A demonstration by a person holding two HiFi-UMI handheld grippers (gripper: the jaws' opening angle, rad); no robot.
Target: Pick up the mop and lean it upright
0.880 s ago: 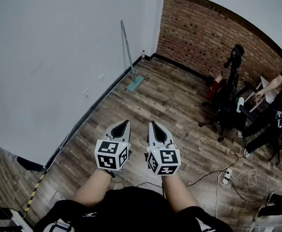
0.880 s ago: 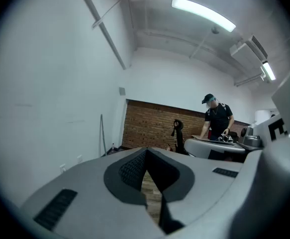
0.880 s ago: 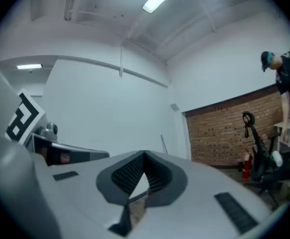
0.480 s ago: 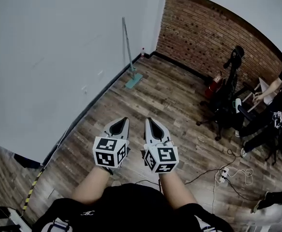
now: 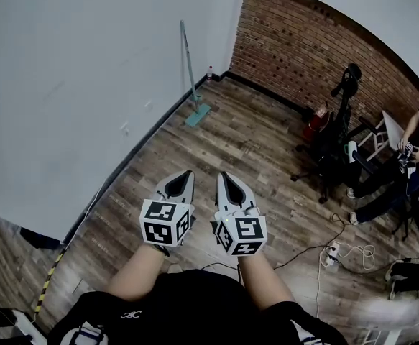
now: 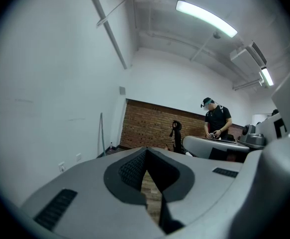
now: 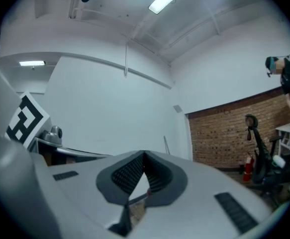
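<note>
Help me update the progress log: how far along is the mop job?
Done, apparently: the mop stands upright, its handle leaning on the white wall, its head on the wood floor. In hand: nothing; the left gripper and right gripper are both shut and empty, held near the person's body, far from the mop. Left: nothing I can see.

Left gripper (image 5: 186, 175) and right gripper (image 5: 222, 177) held side by side, level, pointing forward. Fingers (image 6: 130, 169) of each closed tip to tip, nothing between them. Bare forearms (image 5: 134, 279) extend behind.
</note>
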